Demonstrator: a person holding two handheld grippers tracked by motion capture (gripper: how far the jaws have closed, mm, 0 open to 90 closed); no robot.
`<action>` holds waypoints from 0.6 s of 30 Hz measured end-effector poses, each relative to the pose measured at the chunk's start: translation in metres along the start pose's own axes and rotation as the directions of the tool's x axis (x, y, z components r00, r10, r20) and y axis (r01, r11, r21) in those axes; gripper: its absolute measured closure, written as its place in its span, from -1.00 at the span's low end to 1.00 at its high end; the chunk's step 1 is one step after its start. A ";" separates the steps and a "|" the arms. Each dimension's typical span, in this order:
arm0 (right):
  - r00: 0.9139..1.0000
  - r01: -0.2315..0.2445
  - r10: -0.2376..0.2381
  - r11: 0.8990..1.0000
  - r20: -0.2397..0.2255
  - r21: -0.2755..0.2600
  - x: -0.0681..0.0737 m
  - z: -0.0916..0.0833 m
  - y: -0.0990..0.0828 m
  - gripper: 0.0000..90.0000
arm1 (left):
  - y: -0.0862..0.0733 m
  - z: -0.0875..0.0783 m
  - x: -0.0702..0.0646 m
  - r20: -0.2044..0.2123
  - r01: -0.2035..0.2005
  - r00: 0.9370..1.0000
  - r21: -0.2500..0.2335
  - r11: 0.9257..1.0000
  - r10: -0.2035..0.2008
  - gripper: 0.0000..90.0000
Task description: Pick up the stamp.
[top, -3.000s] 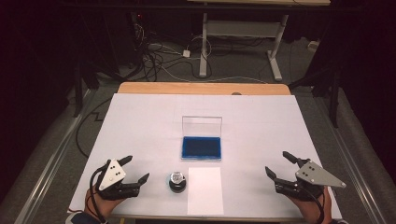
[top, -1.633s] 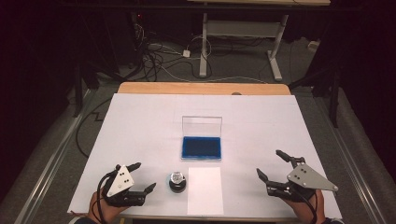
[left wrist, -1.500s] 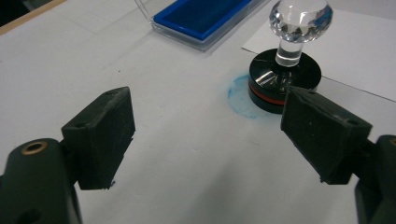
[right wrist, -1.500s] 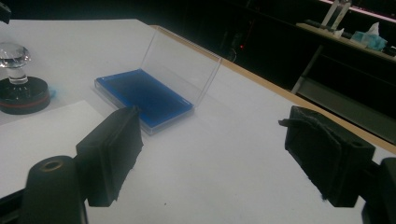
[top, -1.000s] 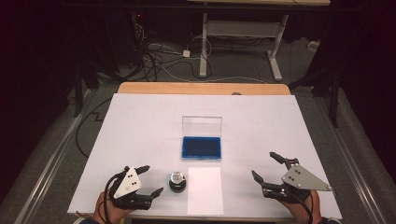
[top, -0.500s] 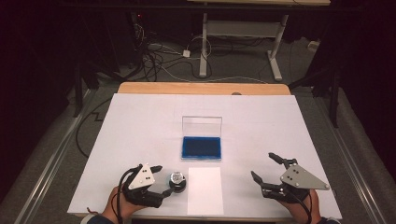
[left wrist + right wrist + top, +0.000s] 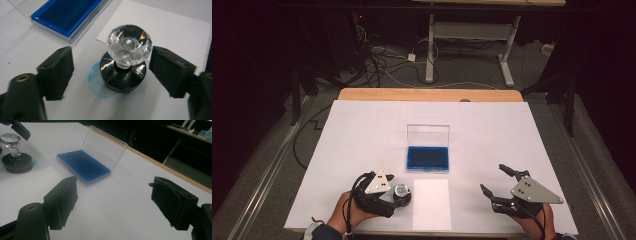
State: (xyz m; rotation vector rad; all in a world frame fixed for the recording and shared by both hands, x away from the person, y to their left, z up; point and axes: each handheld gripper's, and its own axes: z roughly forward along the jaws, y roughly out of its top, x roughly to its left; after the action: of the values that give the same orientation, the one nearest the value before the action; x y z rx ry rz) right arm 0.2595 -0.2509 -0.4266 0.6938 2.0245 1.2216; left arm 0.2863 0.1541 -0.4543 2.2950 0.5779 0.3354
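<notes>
A stamp (image 7: 401,192) with a clear faceted knob (image 7: 128,45) on a black round base stands at the front of the white table, on a blue ink smudge. My left gripper (image 7: 111,67) straddles the knob. Its jaws have just been closing, with the knob between them. The right pad (image 7: 172,70) is almost at the knob and the left pad (image 7: 56,71) stands well off, so it is open. My right gripper (image 7: 492,178) hovers open and empty at the front right. An open blue ink pad (image 7: 427,158) lies mid-table.
A white paper sheet (image 7: 431,205) lies just right of the stamp at the front edge. The ink pad's clear lid (image 7: 105,147) stands upright behind it. The table's wooden far edge (image 7: 427,94) borders a dark floor with cables and a desk frame.
My left gripper has moved right from the front left until its jaws sit around the stamp's knob. The right gripper has drifted slightly inward and then held still.
</notes>
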 end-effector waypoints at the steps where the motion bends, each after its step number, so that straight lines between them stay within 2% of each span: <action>1: 1.000 -0.001 0.001 1.000 -0.001 0.000 0.000 0.000 0.000 -0.53 | 0.001 0.000 0.000 0.000 0.000 1.000 0.005 1.000 0.000 -0.50; 8: 1.000 -0.002 0.002 1.000 0.000 0.001 -0.001 0.000 0.000 -0.51 | 0.007 0.005 0.004 0.014 -0.002 1.000 0.043 0.999 0.002 -0.50; 13: 1.000 0.001 -0.001 1.000 0.001 0.003 0.000 0.000 0.000 -0.51 | 0.008 0.008 0.004 0.022 -0.006 1.000 0.045 0.999 0.005 -0.50; 17: 1.000 0.005 -0.005 1.000 0.001 0.005 0.000 0.001 -0.001 -0.51 | 0.007 0.011 0.004 0.023 -0.007 1.000 0.065 0.998 0.006 -0.49; 18: 1.000 0.006 -0.006 1.000 0.001 0.006 0.000 0.001 -0.001 -0.51 | 0.007 0.011 0.005 0.037 -0.010 0.999 0.067 0.998 0.008 -0.47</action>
State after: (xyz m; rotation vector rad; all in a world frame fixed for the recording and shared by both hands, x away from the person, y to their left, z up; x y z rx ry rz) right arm 0.2600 -0.2510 -0.4273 0.6904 2.0286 1.2118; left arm 0.2971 0.1454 -0.4566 2.3638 0.5683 0.2810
